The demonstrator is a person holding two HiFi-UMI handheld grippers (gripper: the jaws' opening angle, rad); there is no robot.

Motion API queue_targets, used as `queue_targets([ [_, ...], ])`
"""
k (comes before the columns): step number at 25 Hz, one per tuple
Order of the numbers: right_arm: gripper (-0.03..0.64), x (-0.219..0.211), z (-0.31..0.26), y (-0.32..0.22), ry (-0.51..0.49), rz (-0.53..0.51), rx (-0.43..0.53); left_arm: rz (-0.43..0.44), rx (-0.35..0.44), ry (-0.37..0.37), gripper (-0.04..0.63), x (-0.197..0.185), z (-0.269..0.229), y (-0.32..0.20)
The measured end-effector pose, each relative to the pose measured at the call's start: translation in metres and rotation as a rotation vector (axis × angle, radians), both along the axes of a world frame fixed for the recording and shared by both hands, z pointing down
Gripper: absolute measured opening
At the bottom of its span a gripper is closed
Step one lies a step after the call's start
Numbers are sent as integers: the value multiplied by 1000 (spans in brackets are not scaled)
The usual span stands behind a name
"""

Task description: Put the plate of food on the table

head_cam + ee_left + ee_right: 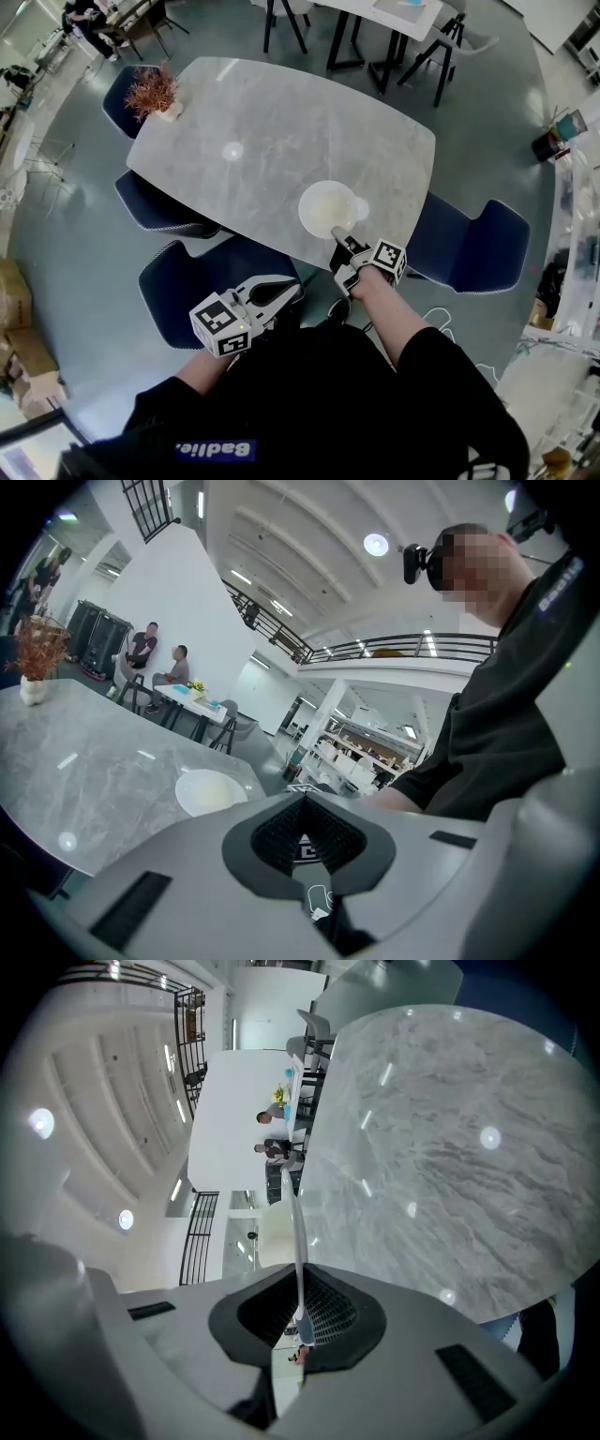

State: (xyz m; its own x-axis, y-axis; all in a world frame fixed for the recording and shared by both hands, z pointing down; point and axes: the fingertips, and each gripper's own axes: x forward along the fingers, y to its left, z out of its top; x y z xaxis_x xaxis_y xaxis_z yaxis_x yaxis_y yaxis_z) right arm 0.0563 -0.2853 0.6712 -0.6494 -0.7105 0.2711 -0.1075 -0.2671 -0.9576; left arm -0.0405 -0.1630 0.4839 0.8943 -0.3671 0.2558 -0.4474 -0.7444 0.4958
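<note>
A white plate (pixel 328 208) with something pale yellow in it is over the near edge of the grey marble table (pixel 272 131). My right gripper (pixel 339 236) is shut on the plate's near rim. In the right gripper view the plate (pixel 296 1222) shows edge-on, running into the jaws of the right gripper (pixel 300 1312). Whether the plate rests on the tabletop I cannot tell. My left gripper (pixel 291 289) hangs close to my body, below the table edge, shut and empty. The left gripper view looks past the left gripper (pixel 305 841) to the plate (pixel 208 791).
A small pot with a reddish dried plant (pixel 155 92) stands at the table's far left corner. Dark blue chairs (pixel 469 248) (pixel 183 281) flank me at the near edge, and others (pixel 155 202) line the left side. People (pixel 155 658) sit at another table beyond.
</note>
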Motion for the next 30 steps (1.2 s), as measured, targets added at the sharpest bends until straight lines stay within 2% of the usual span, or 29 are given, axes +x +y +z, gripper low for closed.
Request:
queue_targets([
  [11,20,-9,69,-62,57,75,-49,-19,-30,-29,8,-35,10,-13],
  [19,20,-3,107,-89,84,144,-129,-31,-50,-34,7,-43,20,-18],
  [30,20,-4,124,-107,51,176,-204,-49,-66,-38,8,-50,25,-21],
])
